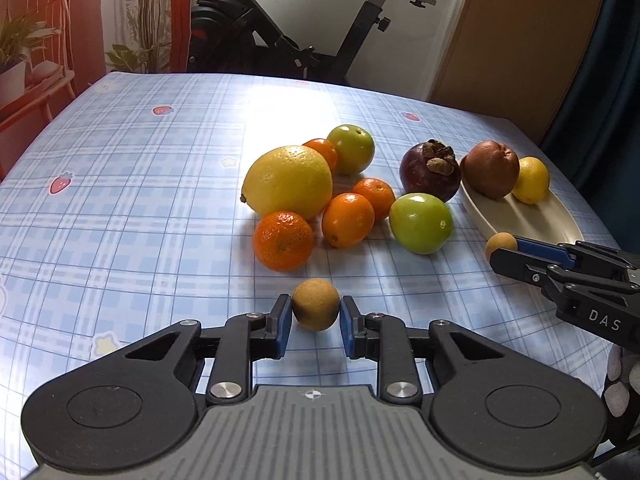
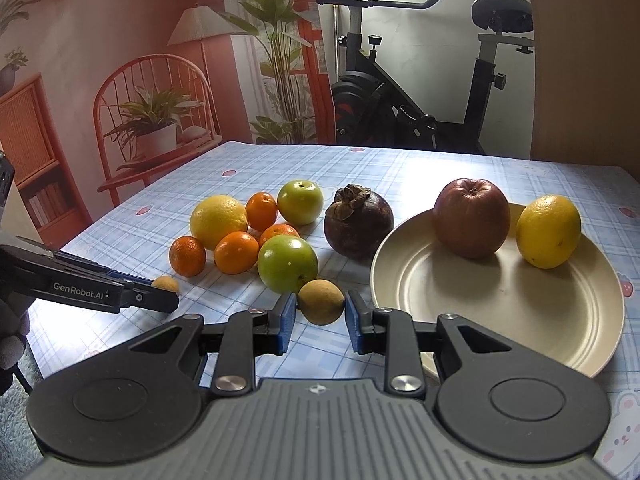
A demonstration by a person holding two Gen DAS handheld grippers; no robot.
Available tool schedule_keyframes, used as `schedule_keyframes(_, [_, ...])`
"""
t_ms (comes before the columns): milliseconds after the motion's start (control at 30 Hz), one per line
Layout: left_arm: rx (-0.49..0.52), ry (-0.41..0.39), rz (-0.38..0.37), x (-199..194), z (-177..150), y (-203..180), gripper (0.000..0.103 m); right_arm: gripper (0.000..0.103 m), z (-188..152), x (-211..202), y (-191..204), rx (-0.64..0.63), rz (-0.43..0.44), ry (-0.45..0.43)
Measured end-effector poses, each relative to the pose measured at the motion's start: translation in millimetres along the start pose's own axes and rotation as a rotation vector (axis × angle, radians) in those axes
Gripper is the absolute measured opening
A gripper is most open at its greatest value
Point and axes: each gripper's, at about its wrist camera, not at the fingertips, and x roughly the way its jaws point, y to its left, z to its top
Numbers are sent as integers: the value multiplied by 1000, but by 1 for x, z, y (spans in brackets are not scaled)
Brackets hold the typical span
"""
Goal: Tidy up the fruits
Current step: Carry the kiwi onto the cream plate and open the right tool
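My left gripper (image 1: 315, 316) is shut on a small brown longan (image 1: 315, 303) low over the tablecloth. My right gripper (image 2: 321, 310) is shut on a second brown longan (image 2: 321, 301) just left of the cream plate (image 2: 500, 320). The plate holds a red-brown apple (image 2: 472, 218) and a small lemon (image 2: 548, 231). A pile lies mid-table: a big lemon (image 1: 289, 181), several oranges (image 1: 283, 246), two green apples (image 1: 421, 223) and a dark mangosteen (image 1: 431, 172). The right gripper shows in the left wrist view (image 1: 505, 249), and the left gripper in the right wrist view (image 2: 166, 296).
The table has a blue plaid cloth (image 1: 120, 208). An exercise bike (image 1: 280, 32) stands behind the far edge. A red chair with potted plants (image 2: 156, 120) stands at the far left. A wooden door (image 1: 520, 40) is at the back right.
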Motion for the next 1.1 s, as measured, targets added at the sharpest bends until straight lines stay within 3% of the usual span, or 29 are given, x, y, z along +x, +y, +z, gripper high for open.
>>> schedule_keyframes(233, [88,-46,-87,-9,29,-32,27,29,5,-8,-14,7,-38,-32])
schedule_keyframes(467, [185,-74,-181,12,61,-88,27,29,12,-21,-56,30,-158,-83])
schedule_keyframes(600, [293,-70,-181,33,66,-127,27,29,9,-26,-84,35,-245,-91])
schedule_keyframes(767, [331,-37,-180,63,70,-154,27,29,2,-26,-110,33,-312,-93])
schedule_keyframes(1100, [314,7,-94,105,81,-156,27,30,-2,-12,-126,24,-362,-71])
